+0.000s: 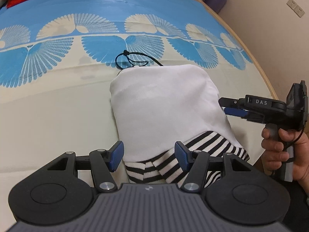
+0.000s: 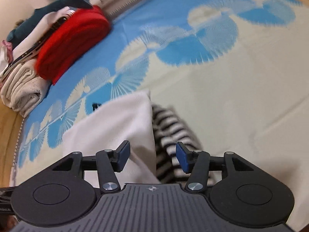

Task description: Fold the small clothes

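On bedsheet (image 1: 58, 100), folded white garment (image 1: 164, 100)

Place: a home bedroom.
Surface: bed sheet (image 1: 58, 96), blue and cream.
Far left: folded bedding stack (image 2: 25, 90), red blanket (image 2: 71, 44).
Far right: wall sockets (image 1: 295, 7).

Small white garment (image 1: 166, 104) with striped trim, folded on the bedsheet.

Plain white cloth, smooth, laid flat as a compact, roughly rectangular bundle on the cream part of a blue-and-cream patterned sheet (image 1: 58, 106), far edge close to the band of blue fan motifs. Black-and-white striped ribbed part (image 1: 202, 148) sticking out from under the near edge, bunched in a few overlapping folds rather than flat. Thin black cord (image 1: 127, 58) looped loosely on the sheet at the far edge, one end running under the white cloth. From the right wrist view, blurred: white panel (image 2: 119, 123) left, stripes (image 2: 170, 127) right beside it.
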The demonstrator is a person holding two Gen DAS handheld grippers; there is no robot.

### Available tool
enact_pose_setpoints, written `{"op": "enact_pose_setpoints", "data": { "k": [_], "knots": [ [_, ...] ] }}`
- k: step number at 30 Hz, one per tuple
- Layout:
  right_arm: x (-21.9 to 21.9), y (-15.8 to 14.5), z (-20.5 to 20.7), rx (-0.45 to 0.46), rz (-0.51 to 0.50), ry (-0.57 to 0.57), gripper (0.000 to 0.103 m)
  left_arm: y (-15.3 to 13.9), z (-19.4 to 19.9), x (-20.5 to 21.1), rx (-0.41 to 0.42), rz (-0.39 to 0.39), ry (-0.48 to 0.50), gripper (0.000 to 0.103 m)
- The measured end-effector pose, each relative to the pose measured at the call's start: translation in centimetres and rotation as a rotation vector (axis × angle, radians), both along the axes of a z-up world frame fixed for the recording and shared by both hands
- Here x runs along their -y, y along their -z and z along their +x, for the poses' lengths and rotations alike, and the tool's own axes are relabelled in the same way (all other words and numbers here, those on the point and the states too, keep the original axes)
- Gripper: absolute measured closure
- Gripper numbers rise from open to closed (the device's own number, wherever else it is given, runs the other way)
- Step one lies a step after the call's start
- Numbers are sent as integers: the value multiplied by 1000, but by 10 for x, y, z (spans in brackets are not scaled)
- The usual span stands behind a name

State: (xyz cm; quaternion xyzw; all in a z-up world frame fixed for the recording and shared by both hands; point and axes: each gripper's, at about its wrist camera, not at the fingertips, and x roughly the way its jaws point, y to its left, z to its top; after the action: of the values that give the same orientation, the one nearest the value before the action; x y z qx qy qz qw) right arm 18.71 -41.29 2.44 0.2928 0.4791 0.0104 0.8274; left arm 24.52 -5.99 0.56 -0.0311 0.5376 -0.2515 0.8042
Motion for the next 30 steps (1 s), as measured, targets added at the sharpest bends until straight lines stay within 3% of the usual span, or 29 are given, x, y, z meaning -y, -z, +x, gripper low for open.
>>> {"op": "enact_pose_setpoints", "data": {
  "k": [3, 6, 7, 8, 12, 14, 16, 19, 21, 26, 28, 30],
  "knots": [
    [0, 7, 1, -10, 95, 20, 49, 0, -4, 0, -1, 10, -2, 40],
    [-13, 12, 3, -34, 107, -35, 54, 0, -7, 2, 5, 20, 7, 40],
    [-19, 12, 3, -37, 87, -68, 64, 0, -8, 3, 8, 22, 11, 40],
    [-23, 9, 2, -19, 52, -91, 97, 1, -8, 4, 8, 24, 13, 40],
    [4, -9, -12, 89, 112, 43, 98, 4, -9, 9, 4, 24, 34, 40],
    [8, -6, -15, 44, 76, 70, 97, 8, -10, 16, -7, 20, 67, 40],
    [0, 4, -12, -40, 14, 14, 97, 21, -10, 24, -42, 36, 121, 40],
    [-14, 14, -7, -105, -81, -78, 96, 54, -18, 40, -84, 215, 207, 36],
    [-19, 16, -5, -129, -168, -112, 100, 66, -21, 43, -106, 270, 224, 31],
    [-12, 10, -7, -131, -251, -76, 103, 45, -16, 27, -82, 194, 175, 34],
    [-2, -4, -11, -70, -217, -40, 99, 35, -16, 20, -72, 146, 155, 34],
    [0, -20, -19, 24, -144, -78, 99, 27, -15, 18, -50, 120, 144, 34]
  ]
}}
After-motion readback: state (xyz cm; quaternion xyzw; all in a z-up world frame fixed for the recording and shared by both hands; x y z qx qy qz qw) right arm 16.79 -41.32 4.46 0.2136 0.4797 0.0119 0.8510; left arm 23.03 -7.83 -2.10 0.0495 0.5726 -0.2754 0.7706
